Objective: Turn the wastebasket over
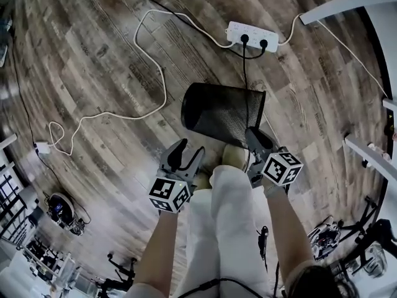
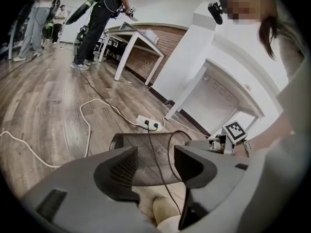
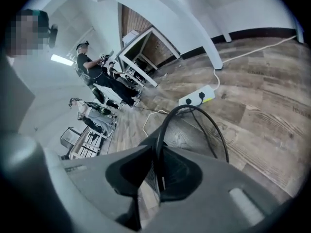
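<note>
The wastebasket (image 1: 223, 113) lies on its side on the wooden floor (image 1: 93, 61). It is black mesh, with its closed base to our left and its open mouth to our right.

Our right gripper (image 3: 155, 171) sits at the mouth end of the wastebasket, and its jaws are drawn in narrow, pinching the rim and the mesh wall between the pads. Through the hoop of the rim in the right gripper view we see bare floor.

Our left gripper (image 2: 155, 161) hangs just on our side of the wastebasket, toward its base end. Its jaws stand wide with nothing between them, and the mesh side shows beyond the gap, not touching either pad.

A white power strip (image 1: 251, 36) lies on the far side of the wastebasket, well apart from it. A black cable (image 1: 244, 73) runs from the strip toward the wastebasket and crosses over its mesh. A white cord (image 1: 149, 54) loops over the floor off the base end. Our shoe (image 1: 236, 157) rests against the near side of the wastebasket, between the two grippers.
</note>
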`<state>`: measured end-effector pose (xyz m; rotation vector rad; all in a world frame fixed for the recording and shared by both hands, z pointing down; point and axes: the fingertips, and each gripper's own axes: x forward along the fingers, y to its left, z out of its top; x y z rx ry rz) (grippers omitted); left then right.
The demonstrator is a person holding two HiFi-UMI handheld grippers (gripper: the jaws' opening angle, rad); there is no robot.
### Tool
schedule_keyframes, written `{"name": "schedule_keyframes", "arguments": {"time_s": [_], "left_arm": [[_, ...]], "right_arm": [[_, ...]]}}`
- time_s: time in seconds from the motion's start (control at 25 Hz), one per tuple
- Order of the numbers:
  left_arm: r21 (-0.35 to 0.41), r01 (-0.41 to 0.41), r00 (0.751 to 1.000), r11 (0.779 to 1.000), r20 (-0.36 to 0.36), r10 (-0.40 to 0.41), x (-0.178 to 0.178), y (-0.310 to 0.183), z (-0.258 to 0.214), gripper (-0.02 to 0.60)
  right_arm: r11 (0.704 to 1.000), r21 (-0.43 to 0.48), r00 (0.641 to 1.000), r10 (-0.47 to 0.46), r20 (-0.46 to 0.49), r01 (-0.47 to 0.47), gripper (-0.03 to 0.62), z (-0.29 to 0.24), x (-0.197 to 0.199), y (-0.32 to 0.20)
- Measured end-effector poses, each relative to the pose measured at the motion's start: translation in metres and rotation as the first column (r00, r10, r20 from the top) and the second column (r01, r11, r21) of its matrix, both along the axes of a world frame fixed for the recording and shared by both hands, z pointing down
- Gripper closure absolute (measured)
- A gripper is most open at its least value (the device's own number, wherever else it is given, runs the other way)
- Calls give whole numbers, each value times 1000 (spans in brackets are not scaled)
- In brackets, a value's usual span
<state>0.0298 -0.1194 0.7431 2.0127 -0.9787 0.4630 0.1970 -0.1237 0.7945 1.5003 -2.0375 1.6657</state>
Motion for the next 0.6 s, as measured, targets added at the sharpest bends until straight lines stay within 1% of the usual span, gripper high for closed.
{"name": "schedule_keyframes", "arguments": {"time_s": [0.16, 0.24, 0.32, 0.44, 0.6], "left_arm": [[13, 7, 1000, 1000, -2, -7, -6, -1, -16, 351], [26, 14, 1000, 1000, -1, -14, -11, -3, -25, 351], [37, 24, 1000, 999, -2, -24, -17, -4, -33, 351], [53, 45, 999, 998, -6, -45, -28, -5, -44, 351], [52, 85, 996, 995, -6, -85, -48, 3, -50, 351]], "right_arm": [[993, 29, 993, -111, -48, 112, 557, -19, -31, -13], [984, 36, 981, -174, -82, 177, 560, -25, -46, -16], [968, 43, 962, -242, -125, 249, 563, -32, -60, -17], [926, 56, 911, -354, -212, 373, 565, -41, -78, -18], [846, 52, 812, -490, -316, 531, 569, -47, -105, -12]]}}
